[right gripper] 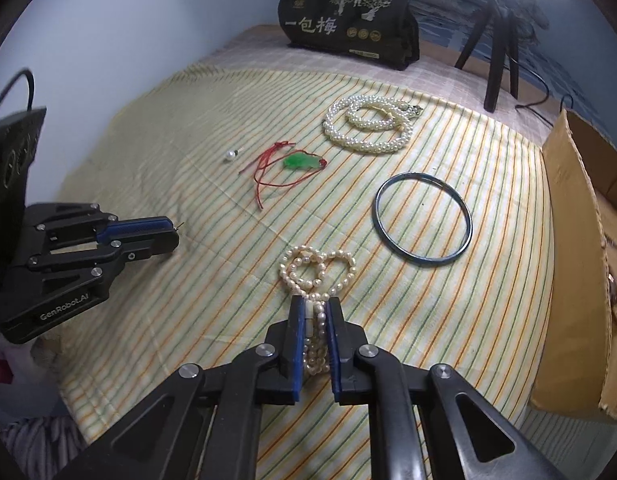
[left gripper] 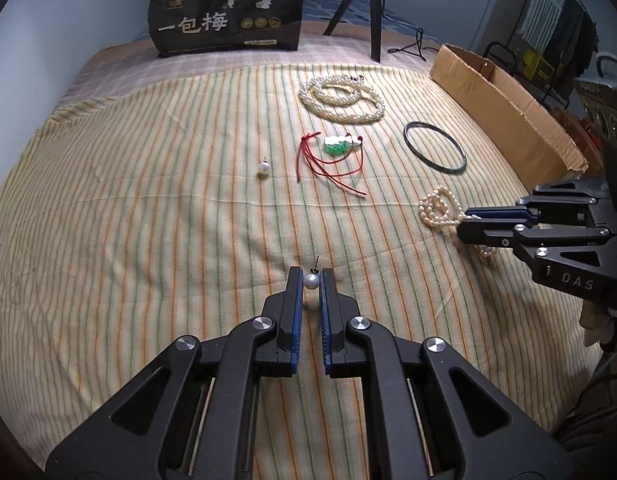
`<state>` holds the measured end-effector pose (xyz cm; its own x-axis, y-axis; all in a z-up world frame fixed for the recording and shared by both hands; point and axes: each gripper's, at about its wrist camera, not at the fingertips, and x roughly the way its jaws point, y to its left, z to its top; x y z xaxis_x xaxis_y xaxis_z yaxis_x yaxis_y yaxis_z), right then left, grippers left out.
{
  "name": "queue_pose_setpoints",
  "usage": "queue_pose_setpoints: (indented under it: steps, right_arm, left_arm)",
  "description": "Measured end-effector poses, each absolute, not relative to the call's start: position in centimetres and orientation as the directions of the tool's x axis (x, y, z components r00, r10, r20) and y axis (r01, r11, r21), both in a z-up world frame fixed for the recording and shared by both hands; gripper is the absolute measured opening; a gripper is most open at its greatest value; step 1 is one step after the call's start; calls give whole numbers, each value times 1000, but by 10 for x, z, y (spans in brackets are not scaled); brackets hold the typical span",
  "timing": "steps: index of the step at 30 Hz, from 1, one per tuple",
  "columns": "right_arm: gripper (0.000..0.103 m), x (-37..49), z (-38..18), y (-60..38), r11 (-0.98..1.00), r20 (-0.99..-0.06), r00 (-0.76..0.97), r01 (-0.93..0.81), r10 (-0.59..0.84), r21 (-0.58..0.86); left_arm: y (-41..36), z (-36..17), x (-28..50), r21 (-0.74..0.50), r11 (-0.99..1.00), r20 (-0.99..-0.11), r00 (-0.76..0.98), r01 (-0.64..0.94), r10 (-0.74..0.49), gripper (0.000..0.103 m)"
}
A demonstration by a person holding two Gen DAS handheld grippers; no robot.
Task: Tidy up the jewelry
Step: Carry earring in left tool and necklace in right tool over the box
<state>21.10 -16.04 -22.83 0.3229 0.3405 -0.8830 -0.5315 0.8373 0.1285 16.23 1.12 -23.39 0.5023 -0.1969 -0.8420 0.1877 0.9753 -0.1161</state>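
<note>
On the striped cloth (left gripper: 148, 200), my left gripper (left gripper: 310, 278) is shut on a single pearl earring (left gripper: 310, 281) held between its blue pads. My right gripper (right gripper: 313, 308) is shut on a pinkish pearl bracelet (right gripper: 316, 266), whose loops spill out ahead of the tips; the same bracelet (left gripper: 438, 208) shows in the left wrist view beside the right gripper (left gripper: 466, 224). The left gripper (right gripper: 174, 230) lies at the left of the right wrist view. Farther off lie a second pearl earring (left gripper: 263, 168), a green jade pendant (left gripper: 338, 145) on red cord, a dark bangle (left gripper: 434, 150) and a coiled white pearl necklace (left gripper: 342, 98).
A black printed bag (left gripper: 228, 8) stands at the far edge of the cloth. An open cardboard box (left gripper: 504, 100) runs along the right side. Tripod legs (left gripper: 374, 12) and a cable stand behind the necklace. A wall borders the left.
</note>
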Motion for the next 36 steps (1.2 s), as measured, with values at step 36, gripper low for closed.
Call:
queue_pose_setpoints:
  steps: [36]
  right_arm:
    - [5,177,-109,-241,878,-791,499,-468,354,98]
  left_arm:
    - [-21,-159,147,-119,958,-763,593,261,-257,6]
